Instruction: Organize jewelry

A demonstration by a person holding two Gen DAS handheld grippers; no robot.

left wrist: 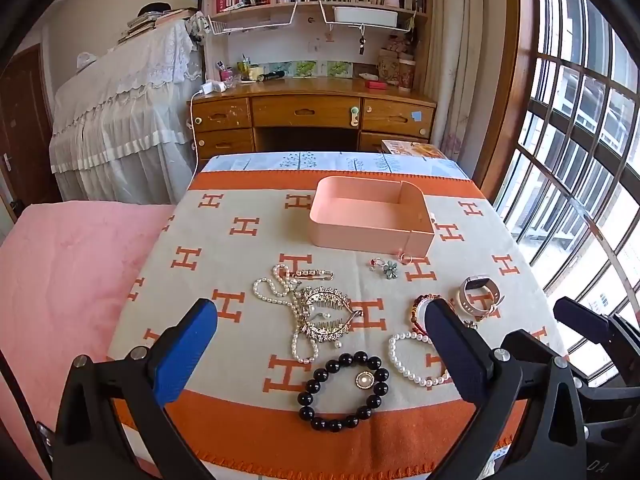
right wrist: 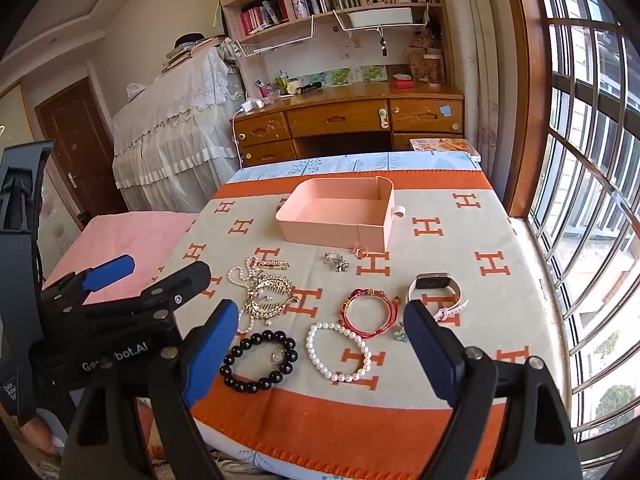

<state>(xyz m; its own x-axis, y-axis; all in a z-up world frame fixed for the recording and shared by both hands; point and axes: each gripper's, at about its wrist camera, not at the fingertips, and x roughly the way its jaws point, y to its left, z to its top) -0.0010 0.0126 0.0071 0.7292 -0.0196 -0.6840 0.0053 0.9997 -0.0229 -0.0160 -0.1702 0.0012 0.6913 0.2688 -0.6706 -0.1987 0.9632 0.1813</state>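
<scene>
Glossy black bead bracelet (round, unbroken loop).

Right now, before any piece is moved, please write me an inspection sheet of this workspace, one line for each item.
Surface: orange and beige cloth with H letters, lying flat.
Job's things: pink tray, nothing seen inside; black bead bracelet, white pearl bracelet, red bangle, watch, pearl necklace tangled with gold hair comb, small flower brooch, ring beside the tray.
Clutter: nothing seen on the cloth.
Grippers: left tool open, holding nothing; right tool open, holding nothing.
Cables: white charger cable hanging at the desk.
Surroundings: wooden desk, bookshelf, barred window.
</scene>
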